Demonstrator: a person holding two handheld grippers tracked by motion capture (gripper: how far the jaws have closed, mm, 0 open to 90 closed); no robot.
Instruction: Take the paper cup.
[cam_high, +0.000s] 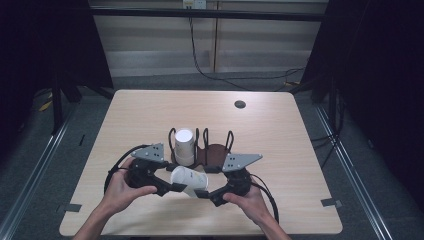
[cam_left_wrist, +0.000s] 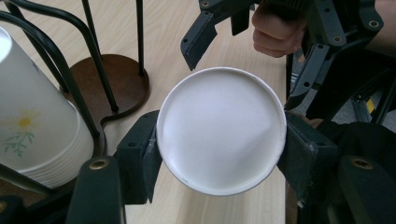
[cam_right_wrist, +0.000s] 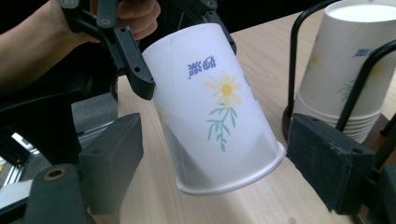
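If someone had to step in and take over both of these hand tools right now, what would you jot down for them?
Left gripper: jaws shut on the paper cup, near its closed bottom end, holding it tilted above the table.
Right gripper: open, jaws on either side of the cup's rim end, not pressing it.
Stack of cups: stands upside down in the wire cup holder, just beyond the grippers.
Done: one cup is out of the holder and held by the left gripper.
Left: probably a handover or turning of the cup; the right jaws have yet to close on it. Keep the left grip until they do.
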